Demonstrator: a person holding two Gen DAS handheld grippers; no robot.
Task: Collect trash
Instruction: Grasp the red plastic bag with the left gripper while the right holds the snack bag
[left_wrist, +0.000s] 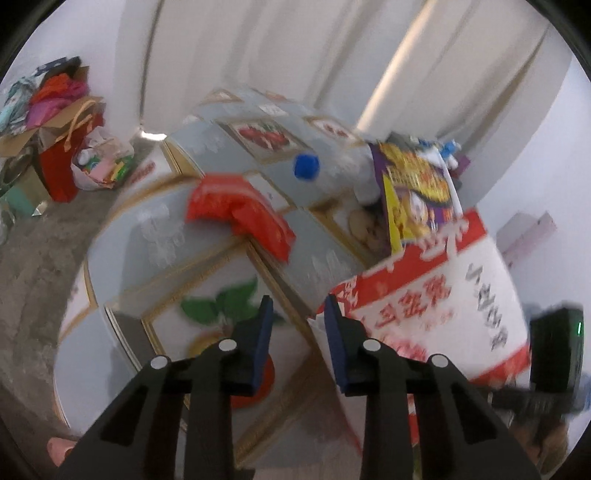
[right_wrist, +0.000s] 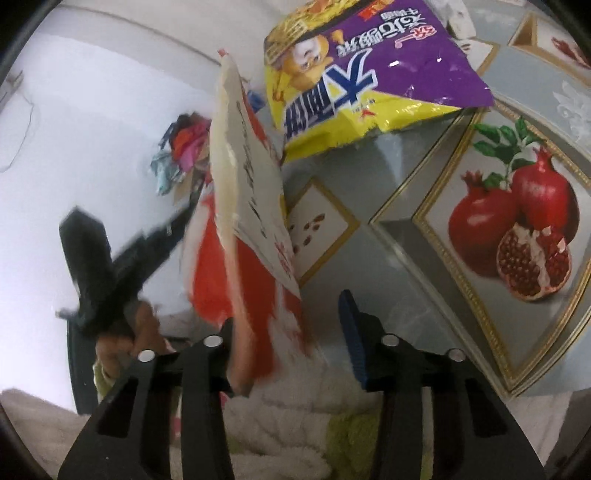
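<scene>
A white and red printed bag (left_wrist: 424, 302) stands at the right side of the tiled table (left_wrist: 155, 229). My left gripper (left_wrist: 299, 332) is open just left of the bag's edge, and table shows between its blue pads. A crumpled red wrapper (left_wrist: 236, 210), a clear bottle with a blue cap (left_wrist: 306, 166) and a purple and yellow snack packet (left_wrist: 413, 192) lie further back. In the right wrist view the bag (right_wrist: 251, 192) has its edge between the jaws of my right gripper (right_wrist: 288, 321). It covers the left finger, and the right pad stands apart from it. The snack packet (right_wrist: 362, 74) lies beyond.
A heap of bags, cardboard and coloured scraps (left_wrist: 62, 122) sits on the grey floor at far left. White curtains (left_wrist: 258, 48) hang behind the table. Fluffy white fabric (right_wrist: 295, 424) lies under the right gripper. A hand holds the other gripper's black body (right_wrist: 96, 266) at left.
</scene>
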